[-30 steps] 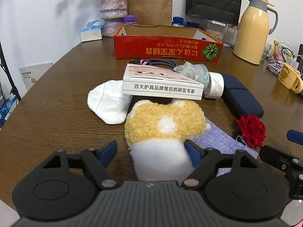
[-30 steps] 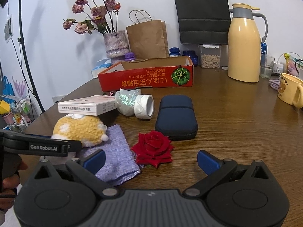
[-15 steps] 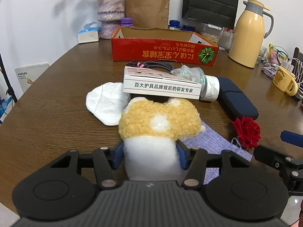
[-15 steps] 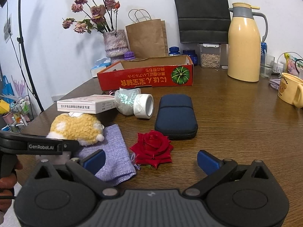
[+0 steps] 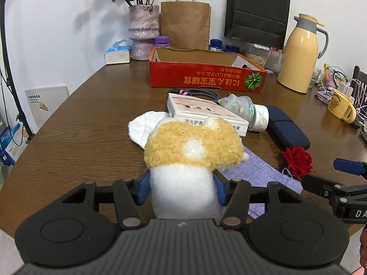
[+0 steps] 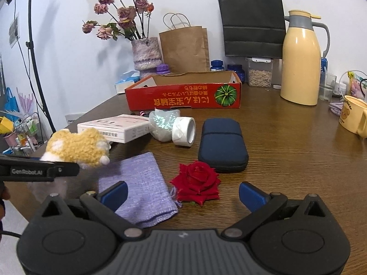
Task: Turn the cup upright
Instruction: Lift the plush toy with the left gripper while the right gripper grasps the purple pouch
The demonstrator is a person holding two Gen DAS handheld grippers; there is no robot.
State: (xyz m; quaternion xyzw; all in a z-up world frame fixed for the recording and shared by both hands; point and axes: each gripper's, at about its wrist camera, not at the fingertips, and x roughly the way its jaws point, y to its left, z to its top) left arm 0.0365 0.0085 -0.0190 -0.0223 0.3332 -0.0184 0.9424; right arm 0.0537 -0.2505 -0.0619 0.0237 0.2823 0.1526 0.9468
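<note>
The cup (image 5: 192, 146) is a fuzzy plush one, white at the near end and yellow at the far end with small white ears. My left gripper (image 5: 182, 183) is shut on its white body, both blue pads pressing into the fluff. In the right wrist view the cup (image 6: 78, 146) hangs on its side just above the table at the left, with the left gripper's arm (image 6: 41, 171) across it. My right gripper (image 6: 182, 193) stands open over the table near the front edge, with nothing between its fingers.
A purple cloth pouch (image 6: 140, 183) and a red rose (image 6: 195, 181) lie just ahead of the right gripper. Behind them lie a navy case (image 6: 222, 144), a tape roll (image 6: 184, 131) and a white box (image 6: 114, 126). A red carton (image 6: 183, 96), thermos (image 6: 300, 61) and yellow mug (image 6: 353, 116) stand further back.
The left gripper's jaws closed onto the white body of the cup, then lifted it a little off the table. The right gripper stayed where it was.
</note>
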